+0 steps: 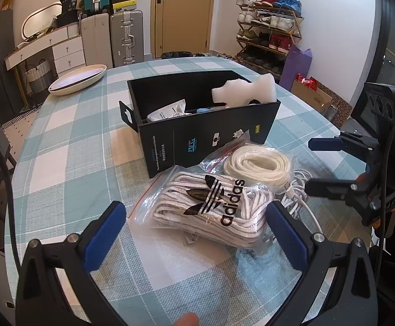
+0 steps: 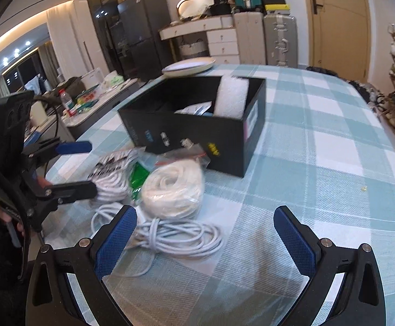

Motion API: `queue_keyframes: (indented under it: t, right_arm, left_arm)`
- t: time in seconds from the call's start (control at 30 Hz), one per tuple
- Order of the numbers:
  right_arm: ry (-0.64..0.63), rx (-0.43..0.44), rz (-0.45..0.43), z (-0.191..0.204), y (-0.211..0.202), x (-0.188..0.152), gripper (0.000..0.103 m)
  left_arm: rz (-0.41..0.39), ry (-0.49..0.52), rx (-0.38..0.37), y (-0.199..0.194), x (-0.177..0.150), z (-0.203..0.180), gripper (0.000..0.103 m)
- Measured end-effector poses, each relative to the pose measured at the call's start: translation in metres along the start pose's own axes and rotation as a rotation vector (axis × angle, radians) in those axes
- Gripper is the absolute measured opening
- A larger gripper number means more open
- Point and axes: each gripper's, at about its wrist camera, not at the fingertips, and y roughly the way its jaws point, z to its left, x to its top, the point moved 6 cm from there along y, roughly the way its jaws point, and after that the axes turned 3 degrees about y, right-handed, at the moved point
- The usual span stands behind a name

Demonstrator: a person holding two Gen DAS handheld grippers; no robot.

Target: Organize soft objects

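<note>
**Both grippers spread wide over the bagged laces**

Through the left wrist camera, our left gripper [image 1: 196,226] has its blue-padded jaws wide apart, holding nothing. Between them, on the teal-and-white checked tablecloth [image 1: 69,163], lies a clear zip bag of white shoelaces with a black adidas logo [image 1: 211,206]. Beyond it sits a second clear bag holding a cream coil of flat lace [image 1: 257,164], with a loose white cable [image 1: 298,195] to its right. Past both stands the open black cardboard shoebox [image 1: 205,127]; inside we see a white foam block [image 1: 247,91] against its far right corner, a crumpled clear packet and something blue. Our right gripper [image 1: 313,165] hovers right of the pile, jaws parted.

Through the right wrist camera, our right gripper [image 2: 205,233] is also wide open and empty. The white cable lies by its left finger [image 2: 116,241], the cream coil just ahead, the shoebox farther on, the left gripper [image 2: 88,167] at the far left.
</note>
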Motion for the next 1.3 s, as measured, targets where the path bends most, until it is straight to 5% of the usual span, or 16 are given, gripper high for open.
queue_keyframes:
  t: [0.63,0.83,1.3]
  right_arm:
    - [-0.029,-0.023,0.076,0.018,0.027,-0.015,0.102]
    - [-0.045,0.019,0.077,0.023,0.024,-0.014,0.081]
    - [-0.081,0.100,0.009,0.019,-0.004,-0.010,0.077]
  left_arm:
    - [0.009,0.003,-0.001,0.003,-0.001,-0.002,0.103]
    - [0.018,0.010,0.001,0.005,-0.004,-0.003,0.103]
    - [0.001,-0.015,-0.035,-0.002,-0.001,0.002,0.103]
